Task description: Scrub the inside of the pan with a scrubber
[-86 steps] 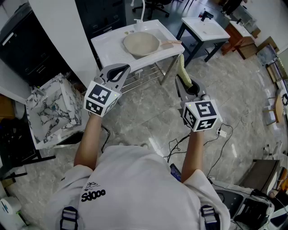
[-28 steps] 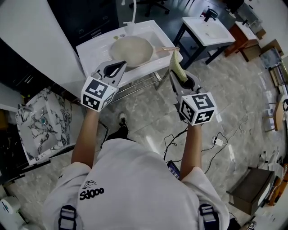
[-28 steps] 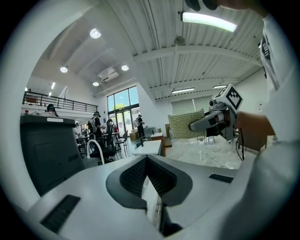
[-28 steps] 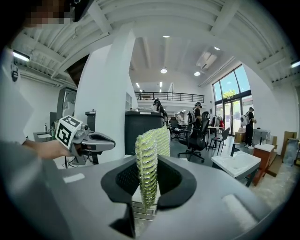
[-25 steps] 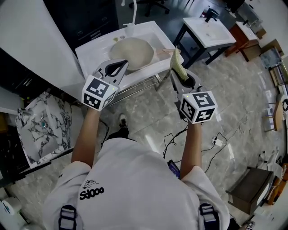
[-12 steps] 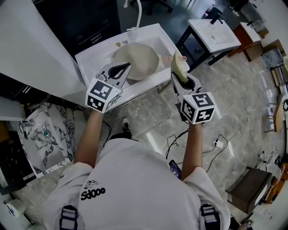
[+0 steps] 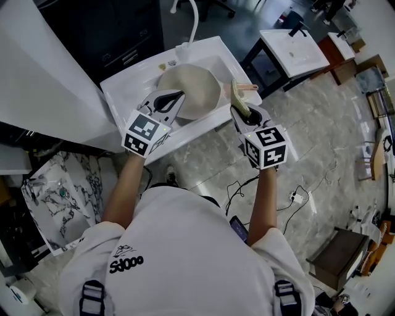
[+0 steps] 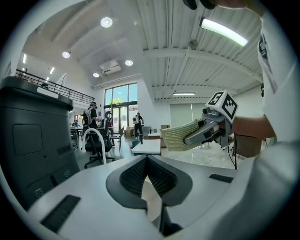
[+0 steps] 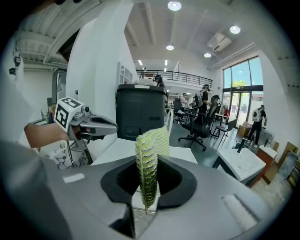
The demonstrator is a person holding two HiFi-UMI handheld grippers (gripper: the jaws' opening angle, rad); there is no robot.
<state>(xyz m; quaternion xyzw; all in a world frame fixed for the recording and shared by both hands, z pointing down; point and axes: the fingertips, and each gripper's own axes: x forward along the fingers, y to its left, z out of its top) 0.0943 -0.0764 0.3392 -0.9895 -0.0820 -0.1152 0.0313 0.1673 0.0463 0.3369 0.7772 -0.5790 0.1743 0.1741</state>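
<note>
head view had the pan point(image 7: 199, 86) sitting in the white sink point(image 7: 126, 92), its light handle point(image 7: 250, 87) poking out to the right. the scrubber point(image 7: 239, 97), a yellow-green mesh pad, was standing up out of the right gripper point(image 7: 241, 108) just right of the pan's rim, right beside the handle and over the sink's front right edge. it wasn't inside the pan. couldn't tell if it was touching the handle or just above it.

right gripper view showed the jaws closed tight on the scrubber's lower edge, with the pad seen edge-on and sticking up past the tips.

the left gripper point(image 7: 179, 95) had its tips over the near left rim of the pan. in the left gripper view its jaws were closed tip to tip with nothing between them, so it was empty. whether it was touching the pan, no idea from these angles.

both forearms were stretched forward and a bit apart, one each side of the pan, and both grippers pointed away from the body toward the sink. the marker cubes sat at the near ends.

a white faucet point(image 7: 192, 17) curved up behind the sink.
</note>
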